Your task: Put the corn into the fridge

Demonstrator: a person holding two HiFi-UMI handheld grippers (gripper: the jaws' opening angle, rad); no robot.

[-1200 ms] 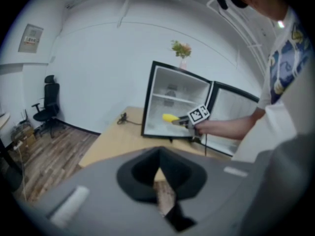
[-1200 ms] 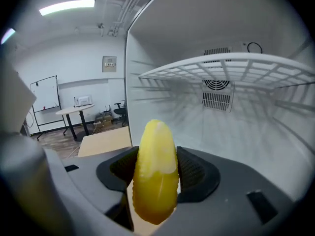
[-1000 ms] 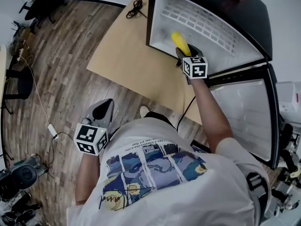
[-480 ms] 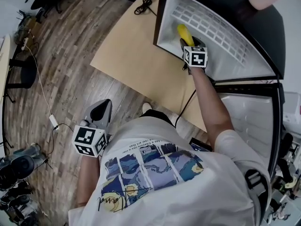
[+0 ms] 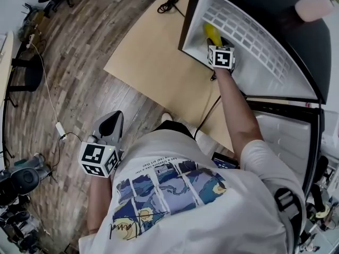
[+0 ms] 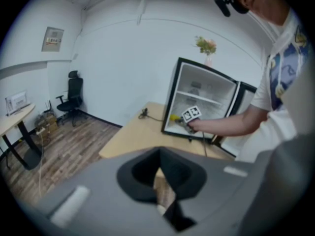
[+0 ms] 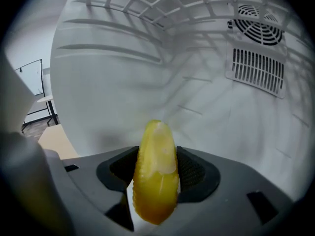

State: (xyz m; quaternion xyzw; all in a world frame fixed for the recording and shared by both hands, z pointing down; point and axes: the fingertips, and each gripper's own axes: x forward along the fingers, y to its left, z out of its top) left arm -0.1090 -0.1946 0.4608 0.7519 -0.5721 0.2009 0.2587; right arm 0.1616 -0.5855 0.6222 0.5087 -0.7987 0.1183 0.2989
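The yellow corn (image 7: 156,173) stands up between the jaws of my right gripper (image 7: 157,173), which is shut on it. That gripper (image 5: 218,47) reaches inside the open fridge (image 5: 249,41), and the corn (image 5: 212,34) pokes out ahead of its marker cube, over the white interior. From the left gripper view the fridge (image 6: 203,102) shows across the room with the corn (image 6: 175,117) at its lower compartment. My left gripper (image 5: 108,125) hangs low by the person's side over the wooden floor; its dark jaws (image 6: 162,178) sit close together with nothing between them.
The fridge stands on a light wooden table (image 5: 153,62) with a black cable (image 5: 170,1) near its far edge. Its door (image 5: 283,142) swings open to the right. A wire shelf (image 7: 147,4) spans above the corn inside. An office chair (image 6: 71,97) stands at the left.
My right gripper has pushed further into the fridge with the corn. The left gripper stays low at the person's side.
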